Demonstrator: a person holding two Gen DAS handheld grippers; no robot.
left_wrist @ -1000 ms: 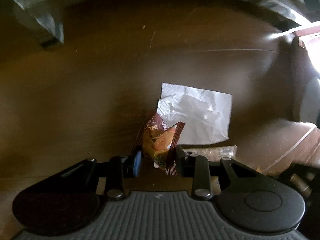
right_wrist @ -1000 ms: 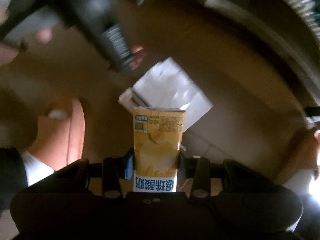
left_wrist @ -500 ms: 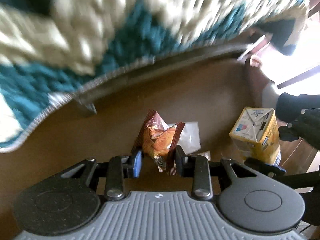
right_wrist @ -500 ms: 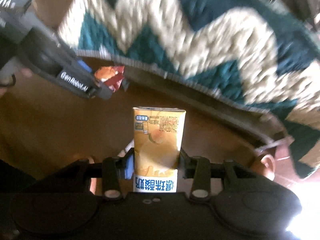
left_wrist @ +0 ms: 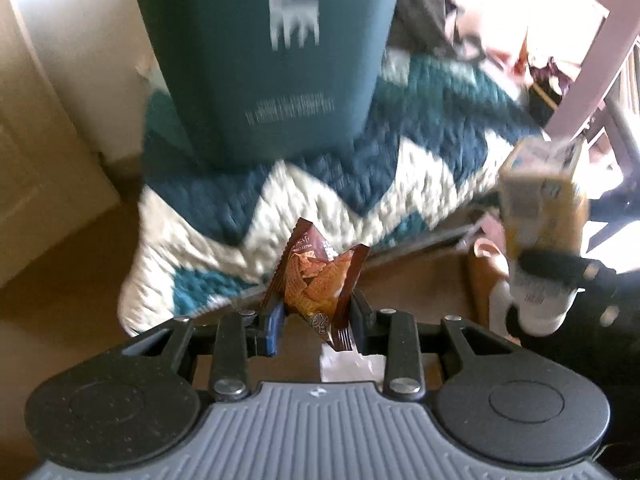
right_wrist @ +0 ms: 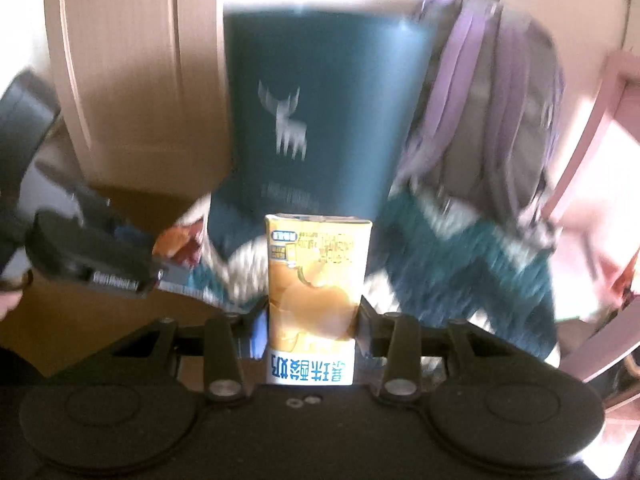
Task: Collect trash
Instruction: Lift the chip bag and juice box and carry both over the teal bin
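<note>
Both grippers have risen from the brown floor since a second ago, and the views that then looked down on white paper now face a teal bin [left_wrist: 264,56] standing on a teal-and-cream zigzag rug [left_wrist: 360,184].

From the left wrist, the left gripper [left_wrist: 316,320] is clamped narrowly on a crumpled brown-and-orange wrapper [left_wrist: 316,280], which stands up between its fingers above the rug's near edge. Only this view shows a scrap of white paper [left_wrist: 346,366] just below the jaws, a cream door [left_wrist: 36,184] at left, and the right gripper's carton [left_wrist: 540,232] from the side, blurred, at far right with a tan slipper [left_wrist: 486,276] below it.

From the right wrist, the right gripper [right_wrist: 314,320] grips a yellow carton [right_wrist: 316,292] at mid width, upright between its pads, blue printing on its white base. Only here do a grey-and-purple backpack [right_wrist: 492,128] just right of the bin, a pink frame [right_wrist: 592,184] at far right, and a tan panel [right_wrist: 132,72] behind the bin appear. The left gripper [right_wrist: 160,268] shows at left, wrapper [right_wrist: 180,242] in its tip.

The bin bears a pale deer emblem and lines of small print, too blurred to read. It stands ahead of both grippers, nothing between. Both views are motion-blurred.
</note>
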